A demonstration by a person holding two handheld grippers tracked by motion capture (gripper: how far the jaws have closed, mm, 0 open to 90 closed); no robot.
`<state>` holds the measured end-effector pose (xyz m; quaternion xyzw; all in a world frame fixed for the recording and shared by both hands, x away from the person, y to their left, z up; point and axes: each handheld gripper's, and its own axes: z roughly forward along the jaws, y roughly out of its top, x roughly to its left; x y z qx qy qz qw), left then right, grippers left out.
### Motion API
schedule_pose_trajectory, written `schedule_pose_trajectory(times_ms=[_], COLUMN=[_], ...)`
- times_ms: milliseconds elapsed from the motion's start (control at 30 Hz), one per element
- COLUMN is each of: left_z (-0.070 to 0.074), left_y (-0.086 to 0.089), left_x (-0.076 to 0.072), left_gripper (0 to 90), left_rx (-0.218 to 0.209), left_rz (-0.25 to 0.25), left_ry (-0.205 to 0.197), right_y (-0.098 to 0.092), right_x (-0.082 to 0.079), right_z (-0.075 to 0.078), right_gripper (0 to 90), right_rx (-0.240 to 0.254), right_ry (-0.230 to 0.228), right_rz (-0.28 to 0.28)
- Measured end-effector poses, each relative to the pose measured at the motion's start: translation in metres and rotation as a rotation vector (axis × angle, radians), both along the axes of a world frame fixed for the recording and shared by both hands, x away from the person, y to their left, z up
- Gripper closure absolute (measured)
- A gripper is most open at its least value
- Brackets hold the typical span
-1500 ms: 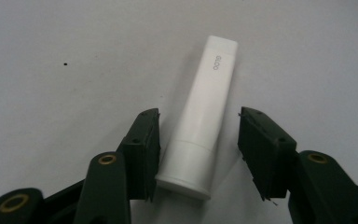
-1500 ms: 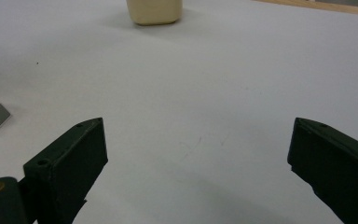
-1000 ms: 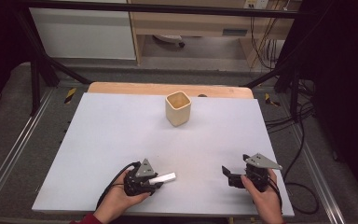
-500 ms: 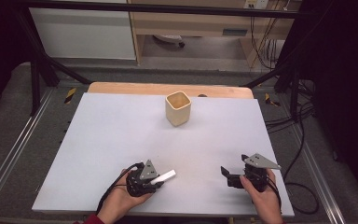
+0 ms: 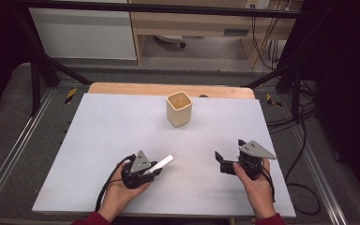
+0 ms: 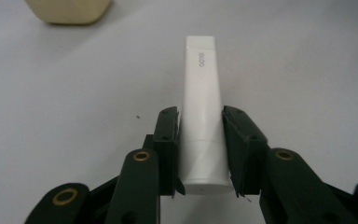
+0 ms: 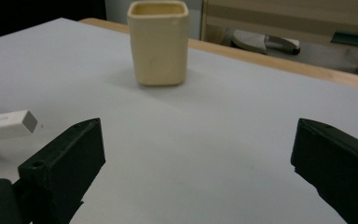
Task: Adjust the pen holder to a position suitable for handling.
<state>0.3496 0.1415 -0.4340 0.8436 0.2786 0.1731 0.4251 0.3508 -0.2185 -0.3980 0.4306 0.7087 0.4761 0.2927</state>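
Note:
A white tube (image 5: 162, 163) sticks out from my left gripper (image 5: 153, 169) near the table's front left, its flat end pointing to the right and away from me. In the left gripper view the two black pads press on both sides of the white tube (image 6: 200, 93), so my left gripper (image 6: 201, 126) is shut on it. A cream square cup (image 5: 179, 108) stands upright at the far middle of the table. My right gripper (image 5: 220, 162) hovers at the front right, open with nothing in it. Between its wide-apart jaws in the right gripper view (image 7: 198, 140) I see the cup (image 7: 158, 44) and the tube's tip (image 7: 9, 123).
The white table top (image 5: 98, 131) ends in a wooden strip (image 5: 136, 88) at the far edge. Black frame bars and cables (image 5: 290, 117) run along the right side. Metal rails (image 5: 9, 154) flank the table on the floor.
The tube's free end has tilted up and away from the table in my left gripper. My right gripper has risen a little and shifted forward.

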Motion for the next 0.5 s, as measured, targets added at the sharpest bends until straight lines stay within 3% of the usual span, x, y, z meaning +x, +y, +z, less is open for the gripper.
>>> schedule_pose_trajectory(times_ms=[167, 267, 367, 500], left_z=[0.011, 0.015, 0.016, 0.015], left_y=[0.005, 0.01, 0.014, 0.018], left_x=[0.013, 0.02, 0.025, 0.025], left_gripper=[67.1, 67.1, 67.1, 67.1], left_rx=[-0.092, -0.151, -0.169, -0.201], left_rz=[0.054, 0.088, 0.109, 0.131], left_ry=[-0.054, -0.064, -0.066, -0.07], right_y=[0.013, 0.018, 0.021, 0.03], right_x=[0.021, 0.032, 0.042, 0.052], right_z=[0.023, 0.034, 0.044, 0.056], right_gripper=[3.2, 3.1, 3.3, 2.9], right_rx=[0.013, 0.034, 0.046, 0.023], right_ry=[-0.044, -0.058, -0.068, -0.082], right_rz=[0.005, 0.004, -0.012, -0.044])
